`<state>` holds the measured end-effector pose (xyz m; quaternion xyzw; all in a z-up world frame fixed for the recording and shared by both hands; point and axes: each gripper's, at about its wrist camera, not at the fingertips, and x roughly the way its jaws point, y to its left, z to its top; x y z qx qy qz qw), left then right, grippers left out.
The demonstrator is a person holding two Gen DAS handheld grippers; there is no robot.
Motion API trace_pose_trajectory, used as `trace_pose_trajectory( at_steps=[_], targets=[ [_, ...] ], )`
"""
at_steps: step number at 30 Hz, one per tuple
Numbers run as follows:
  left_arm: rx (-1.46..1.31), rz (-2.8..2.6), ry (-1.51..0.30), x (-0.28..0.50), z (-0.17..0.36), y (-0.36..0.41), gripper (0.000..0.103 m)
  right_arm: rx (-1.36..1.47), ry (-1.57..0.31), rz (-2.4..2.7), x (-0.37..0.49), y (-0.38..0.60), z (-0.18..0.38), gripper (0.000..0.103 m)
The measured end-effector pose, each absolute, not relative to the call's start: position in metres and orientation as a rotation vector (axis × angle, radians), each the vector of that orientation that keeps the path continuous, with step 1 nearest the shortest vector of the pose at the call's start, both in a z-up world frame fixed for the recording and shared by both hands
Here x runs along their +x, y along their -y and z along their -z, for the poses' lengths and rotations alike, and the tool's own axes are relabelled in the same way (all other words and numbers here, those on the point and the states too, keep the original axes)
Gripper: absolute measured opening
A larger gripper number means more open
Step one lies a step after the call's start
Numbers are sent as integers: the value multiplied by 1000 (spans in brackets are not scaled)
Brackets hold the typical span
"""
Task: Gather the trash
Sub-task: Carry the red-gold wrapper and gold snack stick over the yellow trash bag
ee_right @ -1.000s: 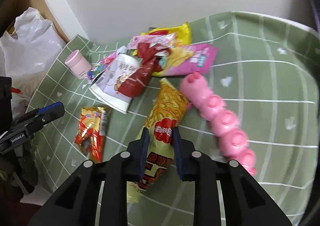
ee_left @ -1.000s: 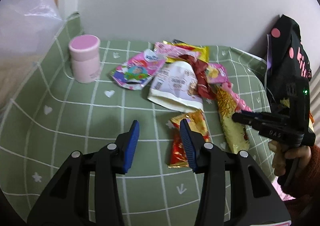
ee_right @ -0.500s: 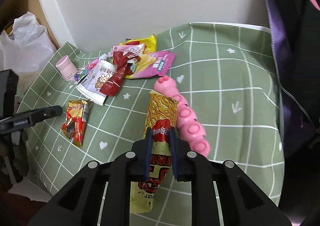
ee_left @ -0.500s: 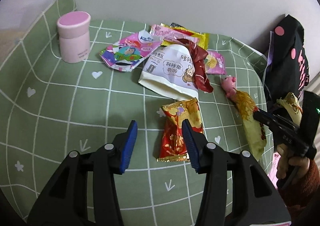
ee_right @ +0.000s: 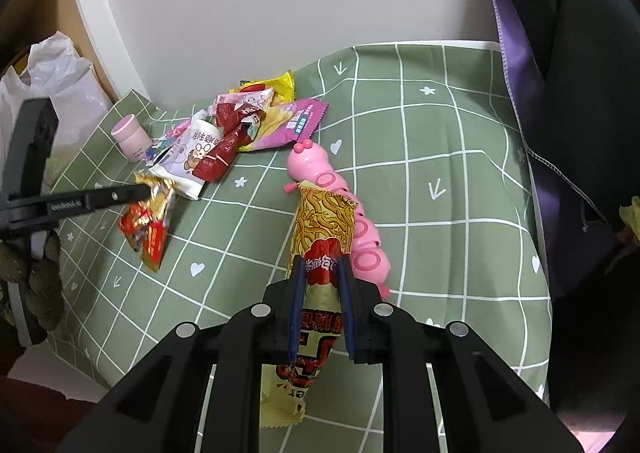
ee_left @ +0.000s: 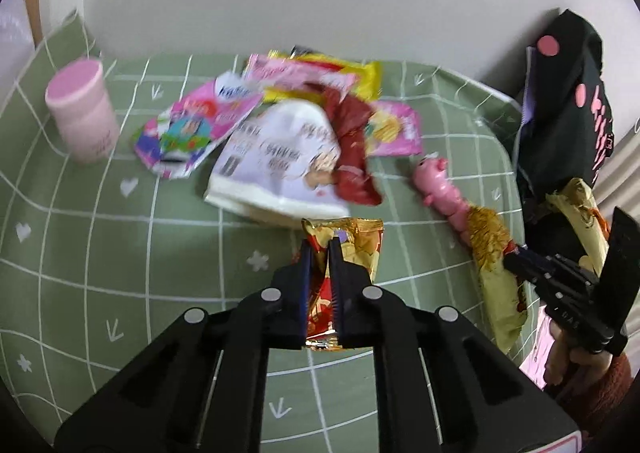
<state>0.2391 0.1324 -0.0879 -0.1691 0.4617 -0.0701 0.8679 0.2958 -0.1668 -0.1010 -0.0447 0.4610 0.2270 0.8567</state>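
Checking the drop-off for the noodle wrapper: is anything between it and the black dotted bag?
Nothing visible. The right gripper is clamped on the noodle wrapper, and only bare green tablecloth lies between it and the black dotted bag. The pink caterpillar toy lies behind the wrapper.

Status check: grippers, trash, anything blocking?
Left gripper just closed, shut on red-gold wrapper. Right gripper shut on noodle packet. Pink toy lies against the packet.
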Motion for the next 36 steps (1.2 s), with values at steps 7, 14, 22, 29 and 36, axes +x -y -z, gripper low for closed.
trace_pose_trajectory(
  at_steps=[7,14,22,29,36],
  targets=[
    [-290,166,-859,237,54,-120,8,-79,-950,-446,294,173,93,17],
    [-222,213,-794,246,25,-102,8,-65,-900,-405,294,181,74,17],
    [-167,366,-738,267,-5,-60,8,-52,-800,-307,286,203,32,17],
    [-126,564,-699,290,-38,-3,8,-50,-689,-153,277,249,-21,17],
    [-66,734,-669,314,-67,69,8,-47,-582,22,266,304,-69,17]
  ],
)
